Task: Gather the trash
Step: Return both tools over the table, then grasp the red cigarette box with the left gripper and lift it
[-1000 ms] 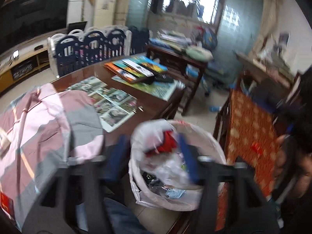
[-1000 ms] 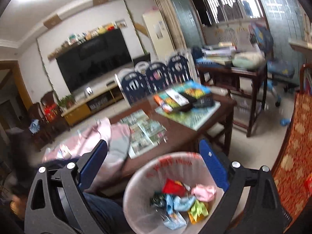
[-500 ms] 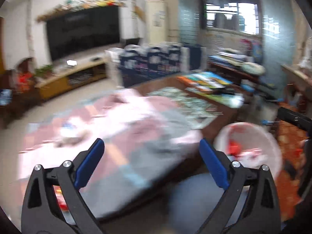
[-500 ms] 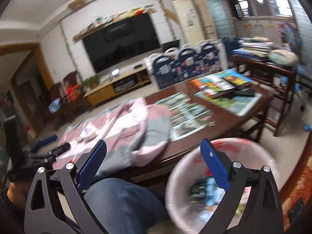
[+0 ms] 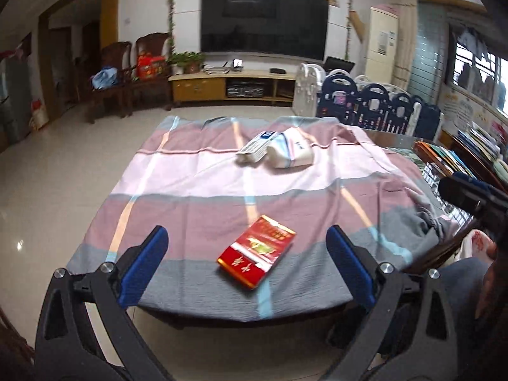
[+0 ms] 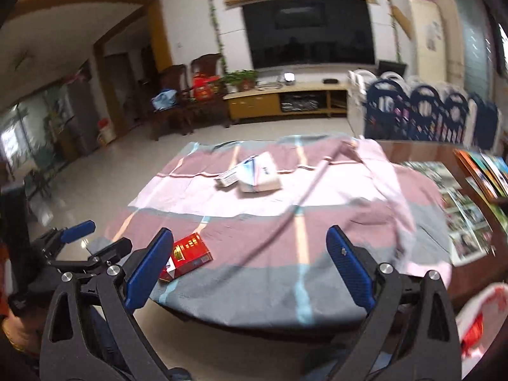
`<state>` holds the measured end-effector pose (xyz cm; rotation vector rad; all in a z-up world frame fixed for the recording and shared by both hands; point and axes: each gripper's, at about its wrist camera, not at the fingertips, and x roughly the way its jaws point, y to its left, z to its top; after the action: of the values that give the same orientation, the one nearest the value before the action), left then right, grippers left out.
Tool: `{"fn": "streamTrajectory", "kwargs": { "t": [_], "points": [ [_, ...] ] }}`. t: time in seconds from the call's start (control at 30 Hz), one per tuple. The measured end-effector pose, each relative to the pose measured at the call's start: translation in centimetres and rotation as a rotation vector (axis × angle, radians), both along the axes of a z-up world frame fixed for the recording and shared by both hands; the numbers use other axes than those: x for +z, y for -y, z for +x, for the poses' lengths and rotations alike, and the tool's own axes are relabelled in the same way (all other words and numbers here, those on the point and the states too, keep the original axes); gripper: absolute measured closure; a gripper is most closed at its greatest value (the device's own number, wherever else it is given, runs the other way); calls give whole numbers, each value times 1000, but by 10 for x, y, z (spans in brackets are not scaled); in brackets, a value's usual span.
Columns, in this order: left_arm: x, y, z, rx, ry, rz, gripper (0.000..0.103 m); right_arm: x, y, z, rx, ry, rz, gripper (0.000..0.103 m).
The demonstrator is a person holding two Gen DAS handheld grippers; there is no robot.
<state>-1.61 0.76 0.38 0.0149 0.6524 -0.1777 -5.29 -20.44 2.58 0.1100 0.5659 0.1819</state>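
Observation:
A red cigarette pack (image 5: 257, 250) lies on the striped cloth (image 5: 197, 209) near the table's front edge, just ahead of my open, empty left gripper (image 5: 247, 260). It also shows in the right wrist view (image 6: 189, 255), beside my left finger. A white tissue pack (image 5: 290, 153) and a flat white box (image 5: 257, 147) lie farther back; both show in the right wrist view, the tissue pack (image 6: 262, 174) and the box (image 6: 229, 177). My right gripper (image 6: 247, 263) is open and empty over the cloth. The trash bin's white bag (image 6: 476, 320) shows at lower right.
Picture sheets (image 6: 460, 212) and books (image 6: 482, 171) lie on the bare wooden table to the right. A dark blue play fence (image 5: 377, 108) stands behind. A TV (image 5: 263, 22), cabinet and wooden chairs (image 5: 127, 73) line the far wall. My left gripper (image 6: 79, 247) shows at the right view's left edge.
Both grippers swung left, away from the trash bin, toward the cloth-covered table end. The left gripper, shut over the bin a second ago, is open now. The red pack has come into view.

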Motion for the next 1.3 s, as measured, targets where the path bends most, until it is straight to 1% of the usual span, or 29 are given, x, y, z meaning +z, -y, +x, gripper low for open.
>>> {"fn": "streamTrajectory", "kwargs": {
  "t": [0.03,0.07,0.1,0.17,0.23,0.47,0.6,0.67,0.73,0.77,0.83,0.93,1.0,1.13,1.2,1.23,1.3],
  "points": [
    [-2,-3,4,5,-15,-14,4,-7,-5,5,-7,-17,-36,8],
    [-3,-5,4,0,-8,-26,4,-13,-11,10,-13,-53,-68,8],
    [-5,-4,3,-2,-5,-36,4,-14,-13,10,-7,-54,-68,8],
    [-10,-2,5,0,-30,-39,4,-11,-14,5,-2,-28,-60,7],
    [-12,4,4,-7,-41,-29,4,-12,-11,3,-4,-23,-51,6],
    [-13,24,-4,-58,-24,33,4,-13,2,3,-19,-39,-19,6],
    [-14,23,-3,-68,-35,39,4,-13,2,3,-17,-37,-21,6],
    [-16,23,2,-90,-50,39,4,-13,2,4,-15,-38,-22,6],
    [-21,26,11,-114,-80,49,4,-13,2,5,-15,-39,-21,6],
    [-26,29,19,-136,-108,75,4,-14,3,5,-15,-40,-21,6],
    [-36,35,28,-168,-137,124,4,-14,3,5,-15,-40,-21,6],
    [-50,46,43,-237,-164,211,4,-14,3,5,-14,-40,-22,6],
    [-57,50,51,-263,-175,242,4,-14,4,6,-14,-41,-22,6],
    [-69,54,71,-299,-228,255,4,-17,2,8,-16,-52,-30,6],
    [-77,57,82,-319,-275,242,4,-19,0,11,-16,-59,-41,6],
    [-80,57,87,-320,-294,240,5,-20,-2,13,-14,-65,-46,6],
    [-89,59,95,-321,-336,237,15,-22,-4,21,-7,-77,-41,6]
  ]
}}
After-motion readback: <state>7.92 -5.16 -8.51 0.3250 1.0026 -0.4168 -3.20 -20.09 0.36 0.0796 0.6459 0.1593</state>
